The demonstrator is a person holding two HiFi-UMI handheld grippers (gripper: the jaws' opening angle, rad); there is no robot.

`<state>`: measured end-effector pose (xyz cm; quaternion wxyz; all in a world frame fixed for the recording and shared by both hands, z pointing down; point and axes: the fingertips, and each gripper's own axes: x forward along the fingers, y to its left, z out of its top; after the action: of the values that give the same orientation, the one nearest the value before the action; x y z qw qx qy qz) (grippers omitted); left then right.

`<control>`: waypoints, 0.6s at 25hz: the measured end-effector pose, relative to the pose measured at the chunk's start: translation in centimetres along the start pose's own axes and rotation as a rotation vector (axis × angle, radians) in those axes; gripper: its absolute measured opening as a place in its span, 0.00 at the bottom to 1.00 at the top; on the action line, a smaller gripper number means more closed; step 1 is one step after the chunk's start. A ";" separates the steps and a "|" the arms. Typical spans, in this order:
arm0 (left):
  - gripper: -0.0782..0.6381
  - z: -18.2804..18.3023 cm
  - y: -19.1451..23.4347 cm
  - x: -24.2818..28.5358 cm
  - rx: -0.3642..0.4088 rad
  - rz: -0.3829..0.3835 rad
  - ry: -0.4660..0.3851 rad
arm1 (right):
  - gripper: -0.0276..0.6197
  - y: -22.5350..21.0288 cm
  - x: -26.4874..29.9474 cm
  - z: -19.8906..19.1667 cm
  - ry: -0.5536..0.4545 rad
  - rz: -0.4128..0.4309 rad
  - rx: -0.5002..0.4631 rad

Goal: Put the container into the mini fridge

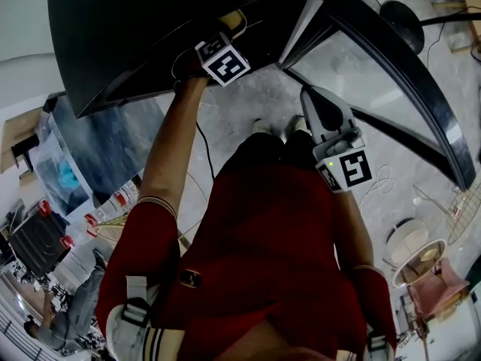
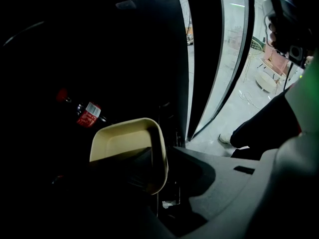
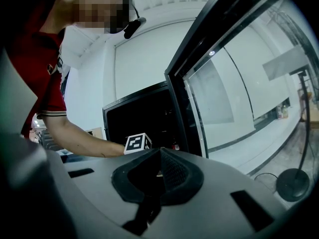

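Two grippers noted: left gripper, inside the fridge, stood slack about the container rim, apparently to leave it there; right gripper hung clenched, empty.

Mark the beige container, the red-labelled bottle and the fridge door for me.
Container (image 2: 119, 141): left gripper view, on its pale inner floor.
Bottle (image 2: 88, 114): left gripper view, on its red label.
Fridge door (image 1: 353, 66): head view, on its glass pane.
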<state>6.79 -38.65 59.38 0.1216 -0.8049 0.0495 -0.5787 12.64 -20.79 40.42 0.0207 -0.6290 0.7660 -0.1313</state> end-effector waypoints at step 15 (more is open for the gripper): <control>0.30 2.7 0.3 -5.3 -0.058 0.146 -0.241 | 0.04 0.7 -0.5 0.6 -0.010 0.031 -0.015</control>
<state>7.63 -37.38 53.65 0.1452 -0.8659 0.1095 -0.4660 12.14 -20.27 39.60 0.0221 -0.6179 0.7764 -0.1221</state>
